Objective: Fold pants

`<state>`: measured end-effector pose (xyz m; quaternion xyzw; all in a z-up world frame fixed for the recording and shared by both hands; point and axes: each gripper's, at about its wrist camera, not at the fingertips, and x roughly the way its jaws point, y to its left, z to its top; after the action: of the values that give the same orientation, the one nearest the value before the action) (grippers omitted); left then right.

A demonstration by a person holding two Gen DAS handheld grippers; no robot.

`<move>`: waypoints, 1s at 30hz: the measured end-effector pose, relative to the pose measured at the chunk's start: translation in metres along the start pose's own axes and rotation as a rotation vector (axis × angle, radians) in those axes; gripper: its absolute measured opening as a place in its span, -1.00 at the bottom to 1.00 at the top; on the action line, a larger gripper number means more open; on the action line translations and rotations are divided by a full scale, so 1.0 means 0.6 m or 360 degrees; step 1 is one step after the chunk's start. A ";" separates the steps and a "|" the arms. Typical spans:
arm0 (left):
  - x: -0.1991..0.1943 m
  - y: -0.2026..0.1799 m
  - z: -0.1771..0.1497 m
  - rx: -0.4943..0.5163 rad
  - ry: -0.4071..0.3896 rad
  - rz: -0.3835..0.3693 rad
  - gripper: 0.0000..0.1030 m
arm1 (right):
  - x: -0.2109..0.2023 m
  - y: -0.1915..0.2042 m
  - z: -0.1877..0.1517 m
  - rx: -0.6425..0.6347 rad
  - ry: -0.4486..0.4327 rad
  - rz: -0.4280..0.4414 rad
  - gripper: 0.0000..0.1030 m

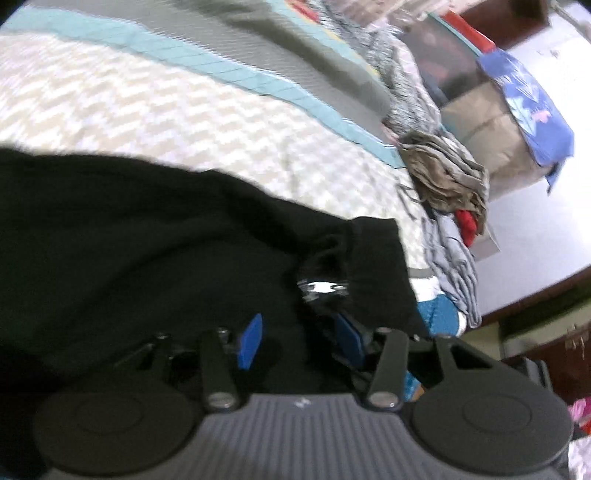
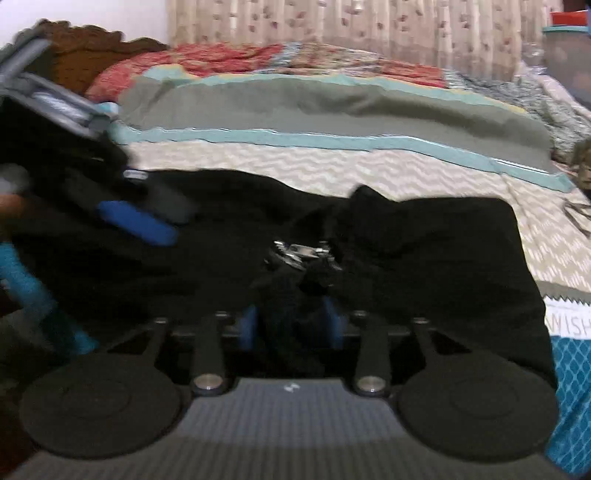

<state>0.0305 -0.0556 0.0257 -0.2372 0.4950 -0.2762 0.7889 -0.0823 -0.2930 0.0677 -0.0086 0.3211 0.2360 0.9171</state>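
The pants [image 2: 424, 258] lie spread across the near part of the bed [image 2: 369, 166], a metal clasp [image 2: 301, 251] at their middle. Behind them a folded blanket [image 2: 332, 110] crosses the bed, with a curtain [image 2: 351, 33] beyond. A heap of clothes [image 1: 447, 177] sits at the bed's right edge, a box [image 1: 480, 118] beside it.

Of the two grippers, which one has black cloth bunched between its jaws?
The right gripper: a fold of the black pants fills the gap between its blue pads. The left gripper shows an open gap above the pants.
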 end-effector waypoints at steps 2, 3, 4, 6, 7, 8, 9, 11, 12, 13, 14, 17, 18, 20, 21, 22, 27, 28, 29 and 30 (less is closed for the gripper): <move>0.011 -0.024 0.011 0.0052 -0.0009 -0.0050 -0.12 | -0.028 -0.018 0.000 0.0089 -0.0053 0.0037 -0.08; 0.013 -0.033 0.013 0.0070 -0.0014 -0.0072 -0.12 | -0.043 -0.025 0.000 0.0151 -0.0088 0.0047 -0.09; 0.021 -0.045 0.018 0.0088 -0.0016 -0.0097 -0.12 | -0.059 -0.042 0.000 0.0242 -0.0131 0.0051 -0.09; 0.040 -0.069 0.024 0.0127 -0.0007 -0.0137 -0.12 | -0.070 -0.056 -0.007 0.0404 -0.0169 0.0046 -0.14; 0.050 -0.079 0.026 0.0148 -0.0002 -0.0141 -0.13 | -0.072 -0.066 -0.011 0.0478 -0.0172 0.0035 -0.22; 0.061 -0.087 0.024 0.0172 0.0003 -0.0140 -0.15 | -0.066 -0.073 -0.013 0.0529 -0.0158 0.0021 -0.38; 0.076 -0.097 0.026 0.0191 0.0018 -0.0140 -0.16 | -0.060 -0.080 -0.017 0.0566 -0.0134 0.0003 -0.45; 0.110 -0.108 0.023 0.0208 0.0072 -0.0119 -0.17 | -0.043 -0.086 -0.032 0.0619 -0.0068 -0.0032 -0.45; 0.122 -0.106 0.020 0.0220 0.0097 -0.0079 -0.14 | -0.034 -0.092 -0.043 0.0649 -0.0011 -0.0049 -0.45; 0.142 -0.102 0.016 0.0234 0.0129 0.0004 -0.17 | -0.021 -0.095 -0.053 0.0680 0.0052 -0.0076 -0.49; 0.165 -0.090 0.011 0.0228 0.0177 0.0090 -0.23 | -0.018 -0.096 -0.063 0.0699 0.0028 -0.0085 -0.55; 0.180 -0.066 0.009 0.0158 0.0184 0.0077 -0.54 | -0.022 -0.091 -0.065 0.0742 0.0013 -0.0084 -0.54; 0.174 -0.063 0.012 0.0110 0.0192 0.0058 -0.53 | -0.026 -0.087 -0.061 0.0729 0.0023 -0.0090 -0.53; 0.141 -0.062 0.015 0.0063 0.0172 0.0032 -0.46 | -0.034 -0.078 -0.049 0.0719 0.0013 -0.0098 -0.46; 0.116 -0.063 0.013 0.0088 0.0124 0.0030 -0.34 | -0.043 -0.074 -0.043 0.0720 -0.0015 -0.0093 -0.45; 0.082 -0.064 0.008 0.0129 0.0051 0.0012 -0.23 | -0.053 -0.066 -0.037 0.0713 -0.0055 -0.0073 -0.45; -0.110 -0.013 -0.044 0.0198 -0.0246 -0.0074 0.13 | -0.046 -0.032 -0.007 0.0656 -0.0125 0.0055 -0.40; -0.149 0.006 -0.060 0.0188 -0.0307 -0.0045 0.21 | -0.036 -0.018 0.000 0.0632 -0.0108 0.0099 -0.40; -0.189 0.029 -0.077 0.0150 -0.0372 -0.0008 0.23 | -0.023 -0.002 0.009 0.0597 -0.0082 0.0148 -0.40; -0.224 0.053 -0.093 0.0093 -0.0432 0.0024 0.26 | -0.012 0.015 0.017 0.0555 -0.0056 0.0186 -0.40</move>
<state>-0.0622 0.0522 0.0705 -0.2457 0.3771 -0.2500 0.8573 -0.0850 -0.2864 0.0812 0.1732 0.3410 0.2296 0.8950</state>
